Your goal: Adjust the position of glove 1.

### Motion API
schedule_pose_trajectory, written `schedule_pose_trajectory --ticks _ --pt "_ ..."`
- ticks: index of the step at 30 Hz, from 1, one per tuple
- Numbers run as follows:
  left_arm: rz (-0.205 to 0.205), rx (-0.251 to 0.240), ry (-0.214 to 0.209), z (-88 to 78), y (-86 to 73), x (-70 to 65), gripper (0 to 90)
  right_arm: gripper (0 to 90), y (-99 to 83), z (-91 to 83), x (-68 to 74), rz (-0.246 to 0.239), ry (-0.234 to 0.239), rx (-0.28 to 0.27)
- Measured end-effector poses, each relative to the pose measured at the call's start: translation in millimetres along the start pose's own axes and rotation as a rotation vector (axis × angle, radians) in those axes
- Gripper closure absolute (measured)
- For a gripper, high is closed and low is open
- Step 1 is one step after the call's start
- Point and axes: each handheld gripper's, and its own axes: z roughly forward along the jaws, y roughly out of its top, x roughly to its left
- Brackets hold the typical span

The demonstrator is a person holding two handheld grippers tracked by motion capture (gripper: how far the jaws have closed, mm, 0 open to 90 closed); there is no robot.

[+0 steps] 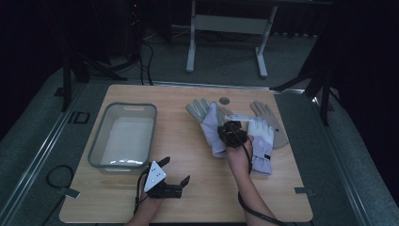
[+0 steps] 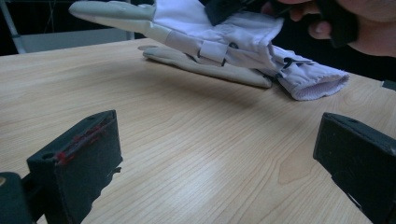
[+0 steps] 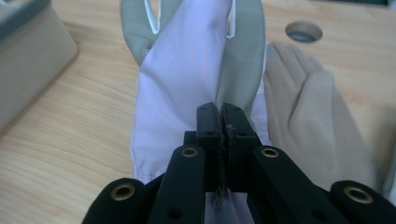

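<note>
A: Clamped now: right gripper (image 3: 223, 122) pinched tight on the lifted glove (image 3: 187, 70), a fold of lavender cloth caught between the pads, grey fingers hanging away from the camera.

B: And relative to the tub (image 1: 123, 135)?

A: Well to the right of the tub, raised off the wood. Clearly clear of the table (image 2: 187, 154) in the left gripper view, cuff end drooping, a beige glove (image 2: 205, 67) lying flat beneath it.

B: Progress, then?

A: Early, by the look of it. Pickup done for 1 glove. Nothing inside the tub yet. Probably still to do: carrying this one across to the tub and letting go. After that, 2 more still flat right of the tub: the white glove (image 1: 262, 143) and the beige one (image 1: 273, 123) just past it.

B: Right hand's pose?

A: Forearm reaching up the table from the near edge, right hand (image 1: 237, 157) behind the gripper, jaws pointing away from the person and slightly down.

B: Left side?

A: Left gripper (image 1: 175, 172) parked low near the tub's front right corner, jaws spread wide with bare wood between them, holding nothing, aimed roughly toward the gloves.
</note>
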Motion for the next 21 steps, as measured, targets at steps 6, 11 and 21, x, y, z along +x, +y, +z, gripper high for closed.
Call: schedule_pose_trajectory --ticks 6,11,21 --pt "0.005 0.003 -0.001 -0.2 0.0 0.2 0.9 86.4 -22.2 0.0 7.2 0.107 -0.073 0.004" --pt "0.009 0.001 -0.006 0.1 0.0 -0.7 0.9 85.9 -39.5 19.2 11.0 0.201 -0.067 0.041" --pt "0.01 -0.001 -0.011 0.4 0.1 -1.5 0.9 69.8 -53.7 34.2 36.5 0.227 0.001 0.053"
